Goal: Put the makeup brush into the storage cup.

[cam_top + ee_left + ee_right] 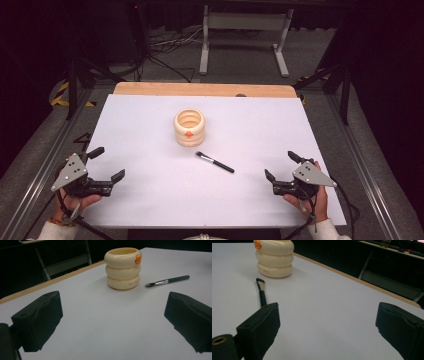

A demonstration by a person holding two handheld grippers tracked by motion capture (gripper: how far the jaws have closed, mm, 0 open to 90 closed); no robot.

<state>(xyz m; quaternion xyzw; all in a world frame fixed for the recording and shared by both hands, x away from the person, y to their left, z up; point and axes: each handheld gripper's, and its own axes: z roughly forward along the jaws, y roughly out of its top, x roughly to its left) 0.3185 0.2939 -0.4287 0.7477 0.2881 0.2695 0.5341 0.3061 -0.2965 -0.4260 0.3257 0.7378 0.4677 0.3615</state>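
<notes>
From the high view I see my left gripper [107,163] low at the left edge of the white table [150,200], jaws spread wide with nothing between them. My right gripper [281,166] sits low at the right side, jaws just as wide and empty. Between the 2, nearer the middle of the table, a black brush [215,162] lies flat, its bristle end pointing toward a cream cup [189,128] made of 3 stacked rings with a small orange knob on its near side. Brush and cup are near each other but apart, and both grippers are well apart from them.

In the left gripper view, the 2 black jaws stand far apart over bare table. The cup [123,268] is ahead, upright, and the brush [167,281] lies to its right, bristles toward the cup.

In the right gripper view, the jaws are again wide and hold nothing. The brush [261,292] lies ahead just beyond the left jaw, bristle end toward the cup [274,258] farther off.
</notes>
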